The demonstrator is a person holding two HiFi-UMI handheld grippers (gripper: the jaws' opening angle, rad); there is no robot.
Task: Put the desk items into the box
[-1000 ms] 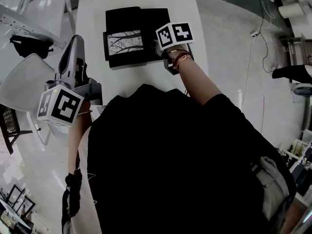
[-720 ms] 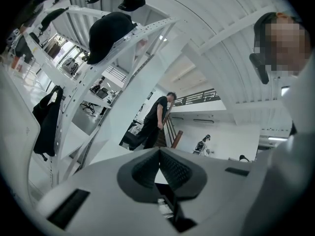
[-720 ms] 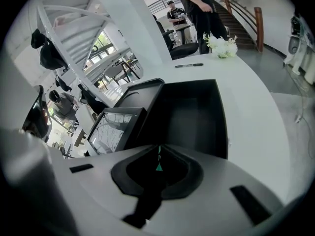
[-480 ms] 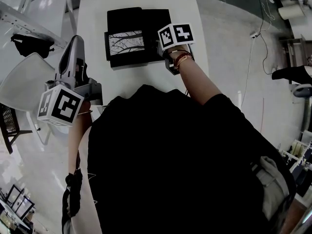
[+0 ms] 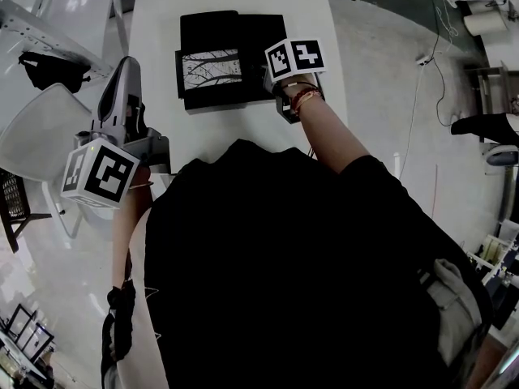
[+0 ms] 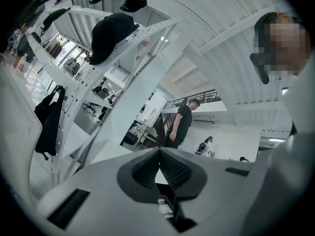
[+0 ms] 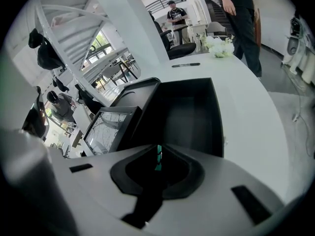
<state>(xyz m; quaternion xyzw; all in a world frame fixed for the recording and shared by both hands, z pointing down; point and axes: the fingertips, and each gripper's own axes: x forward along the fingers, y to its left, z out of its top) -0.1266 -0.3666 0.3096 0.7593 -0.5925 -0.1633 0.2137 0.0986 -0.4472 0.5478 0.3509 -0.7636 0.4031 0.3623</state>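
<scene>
An open black box (image 7: 189, 113) stands on the white desk (image 7: 251, 107), and in the head view the box (image 5: 258, 35) lies at the desk's far middle. A black-framed picture of bare branches (image 5: 209, 67) rests against its left side, and the same picture (image 7: 107, 129) shows in the right gripper view. My right gripper (image 7: 158, 154) hovers at the box's near edge, shut on a slim dark item with a green band (image 7: 158, 160); in the head view this gripper (image 5: 274, 75) is mostly under its marker cube. My left gripper (image 5: 126, 65) is held off the desk's left edge, and its jaws (image 6: 159, 151) are shut on nothing and point up into the room.
A black pen (image 7: 186, 64) and white flowers (image 7: 216, 45) lie at the desk's far end. A person in black (image 7: 241, 14) stands beside the desk on the right. White chairs (image 5: 45, 132) and a white rack with dark caps (image 6: 110, 31) are on the left.
</scene>
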